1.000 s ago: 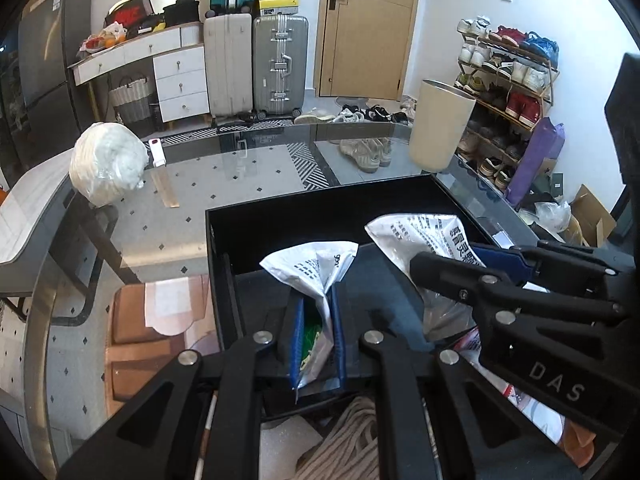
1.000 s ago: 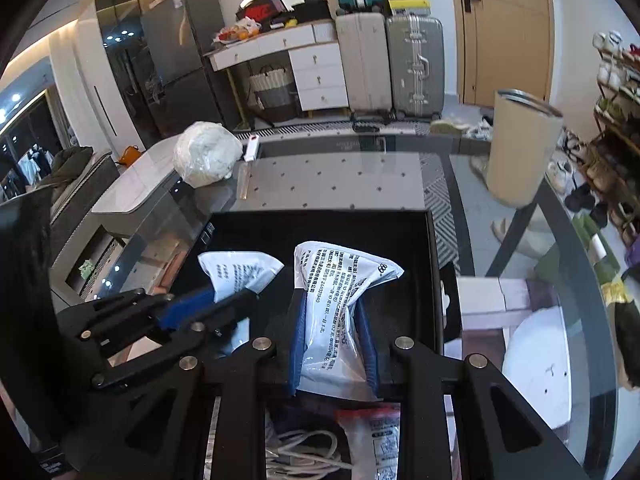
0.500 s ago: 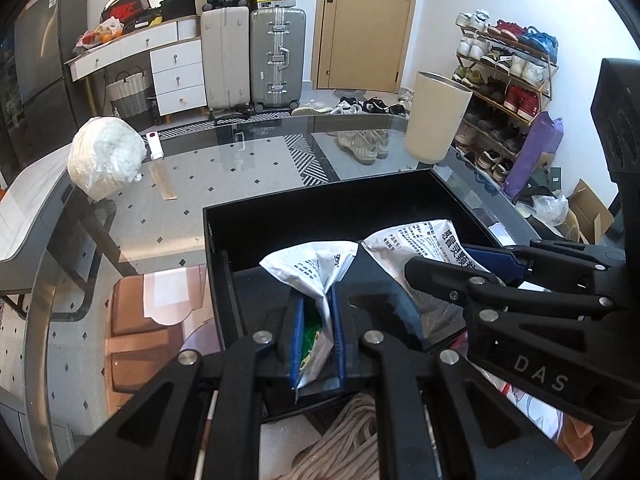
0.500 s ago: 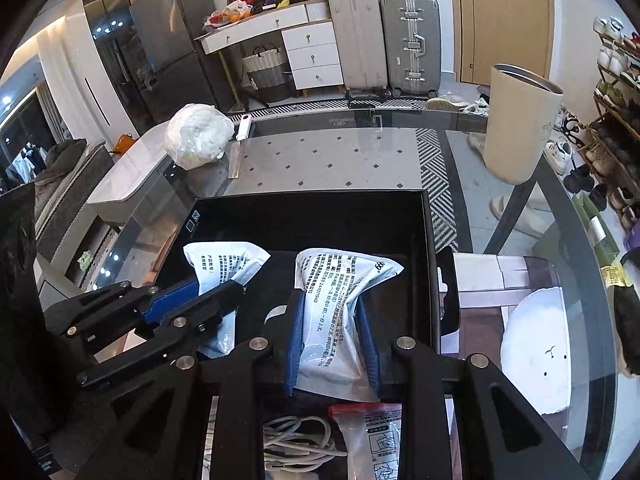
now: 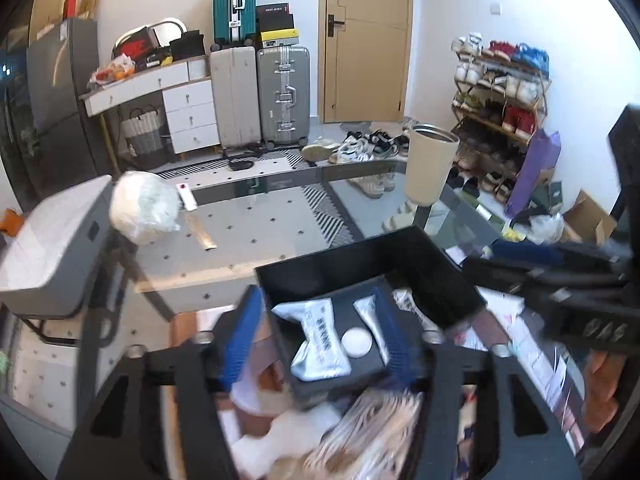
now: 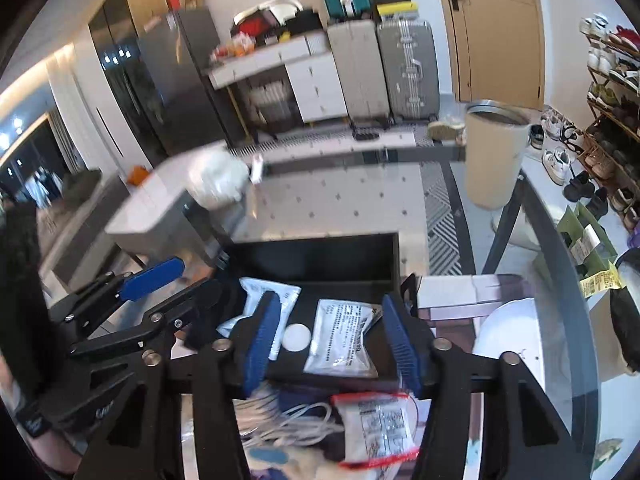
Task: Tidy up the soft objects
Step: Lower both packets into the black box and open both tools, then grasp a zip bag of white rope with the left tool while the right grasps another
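A black open box point(image 5: 360, 268) point(image 6: 316, 252) sits on the glass table. Two white printed soft packets lie flat inside it: one on the left point(image 5: 318, 338) point(image 6: 260, 308), one on the right point(image 6: 344, 338) point(image 5: 370, 320). A white round disc point(image 5: 357, 343) point(image 6: 297, 337) lies between them. My left gripper point(image 5: 316, 344) is open and empty above the box's near edge. My right gripper point(image 6: 334, 342) is open and empty above the right packet. Each gripper shows in the other's view, the right one point(image 5: 560, 276) and the left one point(image 6: 136, 300).
Coiled rope point(image 5: 372, 436), white cables point(image 6: 288, 424) and a red-edged packet point(image 6: 376, 428) lie in front of the box. A white wrapped bundle point(image 5: 142, 212) and a beige bin point(image 5: 430, 168) stand farther back. A white plate point(image 6: 516, 344) lies to the right.
Both grippers opened and let go of their packets, which now lie flat in the black box. Both grippers pulled back and up from the box.
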### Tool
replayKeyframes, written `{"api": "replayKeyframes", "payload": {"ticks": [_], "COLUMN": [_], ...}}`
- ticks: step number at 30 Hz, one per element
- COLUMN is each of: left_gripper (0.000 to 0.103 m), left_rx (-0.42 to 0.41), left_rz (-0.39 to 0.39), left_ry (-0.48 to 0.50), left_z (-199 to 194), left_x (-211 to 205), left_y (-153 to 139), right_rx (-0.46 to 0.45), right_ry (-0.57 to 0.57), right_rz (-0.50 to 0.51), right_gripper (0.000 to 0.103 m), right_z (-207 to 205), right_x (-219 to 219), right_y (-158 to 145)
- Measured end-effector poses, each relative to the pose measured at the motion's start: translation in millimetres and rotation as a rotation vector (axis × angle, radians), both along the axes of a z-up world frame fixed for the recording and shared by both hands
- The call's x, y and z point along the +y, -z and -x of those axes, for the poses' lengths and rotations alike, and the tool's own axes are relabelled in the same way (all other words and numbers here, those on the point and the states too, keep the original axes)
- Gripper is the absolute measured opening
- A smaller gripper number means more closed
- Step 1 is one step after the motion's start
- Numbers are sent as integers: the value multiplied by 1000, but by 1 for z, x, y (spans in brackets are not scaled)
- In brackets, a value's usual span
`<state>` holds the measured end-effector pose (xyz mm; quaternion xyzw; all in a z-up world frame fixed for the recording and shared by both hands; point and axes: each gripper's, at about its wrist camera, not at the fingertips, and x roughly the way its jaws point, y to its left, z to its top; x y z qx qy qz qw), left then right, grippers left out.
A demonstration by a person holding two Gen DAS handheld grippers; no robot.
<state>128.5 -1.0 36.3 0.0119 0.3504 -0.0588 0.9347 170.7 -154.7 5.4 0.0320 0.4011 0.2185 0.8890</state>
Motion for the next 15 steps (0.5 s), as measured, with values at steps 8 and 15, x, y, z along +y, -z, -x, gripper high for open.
{"api": "replayKeyframes", "payload": {"ticks": [8,15], "left_gripper": [80,81], "left_rx": [71,181], "left_rz": [3,-87], "left_ry": [92,168], "left_z": [57,76], "left_x": [0,-16], "left_y": [9,58], "right_rx": [88,266], "right_ry": [-54,-124], "right_rz": [20,43], "right_gripper": [56,56], "right_z": [50,105], "right_x": [-26,-43], "right_y": [-5,44]}}
